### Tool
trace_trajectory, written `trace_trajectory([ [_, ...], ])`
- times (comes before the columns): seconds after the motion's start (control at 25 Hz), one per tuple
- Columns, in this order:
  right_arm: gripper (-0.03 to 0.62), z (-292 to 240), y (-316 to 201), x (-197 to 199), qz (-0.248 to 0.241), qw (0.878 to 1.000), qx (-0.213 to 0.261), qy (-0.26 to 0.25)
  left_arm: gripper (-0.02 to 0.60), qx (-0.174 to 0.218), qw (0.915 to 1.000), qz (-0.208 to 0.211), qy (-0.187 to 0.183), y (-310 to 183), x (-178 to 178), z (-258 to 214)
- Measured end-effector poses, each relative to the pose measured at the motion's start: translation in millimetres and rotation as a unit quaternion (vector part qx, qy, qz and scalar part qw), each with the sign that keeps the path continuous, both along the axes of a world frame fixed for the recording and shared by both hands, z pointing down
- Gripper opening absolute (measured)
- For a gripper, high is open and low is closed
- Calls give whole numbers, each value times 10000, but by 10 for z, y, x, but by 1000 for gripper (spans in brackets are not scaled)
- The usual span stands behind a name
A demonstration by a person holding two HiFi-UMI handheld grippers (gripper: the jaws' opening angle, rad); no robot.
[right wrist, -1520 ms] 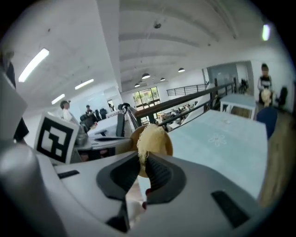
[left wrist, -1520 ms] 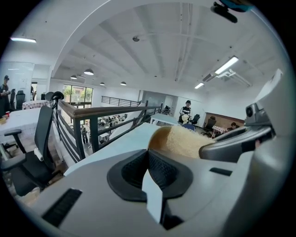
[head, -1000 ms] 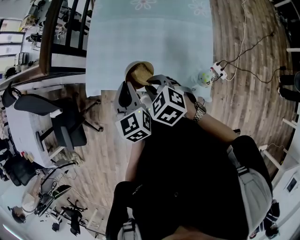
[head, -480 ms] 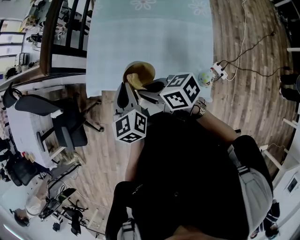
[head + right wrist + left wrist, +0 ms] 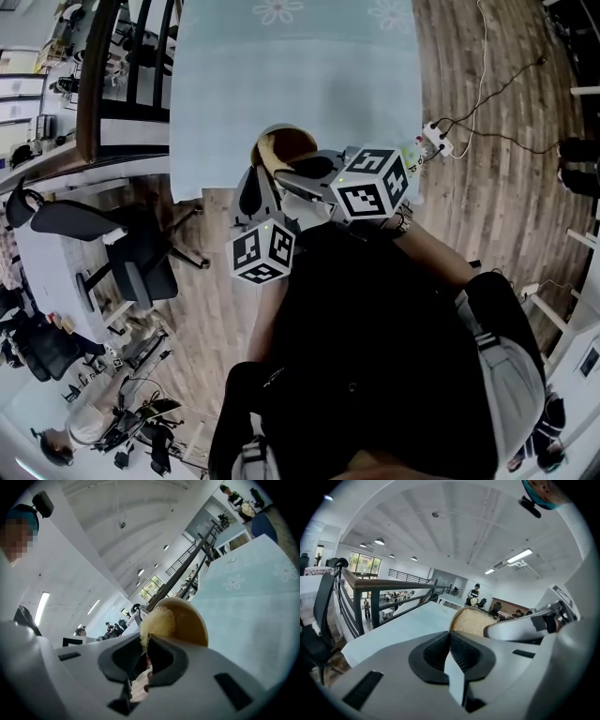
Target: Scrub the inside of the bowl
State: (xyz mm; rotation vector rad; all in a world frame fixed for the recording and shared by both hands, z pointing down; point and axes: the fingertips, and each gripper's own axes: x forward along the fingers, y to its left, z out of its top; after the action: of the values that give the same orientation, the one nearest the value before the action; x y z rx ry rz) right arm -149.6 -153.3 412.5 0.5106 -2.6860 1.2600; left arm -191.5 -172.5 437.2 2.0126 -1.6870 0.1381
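Observation:
A tan bowl (image 5: 287, 145) is held tilted over the near edge of the table. My left gripper (image 5: 255, 187) is shut on its thin rim, which shows edge-on between the pads in the left gripper view (image 5: 451, 645). A pale fibrous scrubber (image 5: 157, 622) sits against the bowl's inside (image 5: 193, 620). My right gripper (image 5: 144, 654) is shut on the scrubber's near end. In the left gripper view the scrubber (image 5: 471, 621) fills the bowl's mouth, with the right gripper's finger (image 5: 520, 626) reaching in from the right.
The table (image 5: 300, 75) carries a light blue cloth with flower prints. A power strip (image 5: 435, 134) and its cable lie on the wooden floor to the right. An office chair (image 5: 131, 258) and a railing (image 5: 98, 75) stand to the left.
The right gripper's marker cube has shifted right and up and has rolled. The bowl has tipped a little. The left gripper has barely moved.

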Motion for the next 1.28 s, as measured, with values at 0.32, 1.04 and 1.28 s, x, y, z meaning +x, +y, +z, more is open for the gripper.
trace_trajectory([
  [0.32, 41, -13, -192, 76, 473, 9988, 119, -8, 17, -513, 9985, 159, 103, -314, -1, 424],
  [1.04, 41, 95, -568, 585, 2655, 9600, 13, 893, 17, -2548, 9603, 585, 973, -2387, 519, 2191],
  [1.28, 41, 191, -485, 687, 3105, 9413, 48, 1326, 17, -2981, 9479, 431, 1040, -2800, 742, 2535],
])
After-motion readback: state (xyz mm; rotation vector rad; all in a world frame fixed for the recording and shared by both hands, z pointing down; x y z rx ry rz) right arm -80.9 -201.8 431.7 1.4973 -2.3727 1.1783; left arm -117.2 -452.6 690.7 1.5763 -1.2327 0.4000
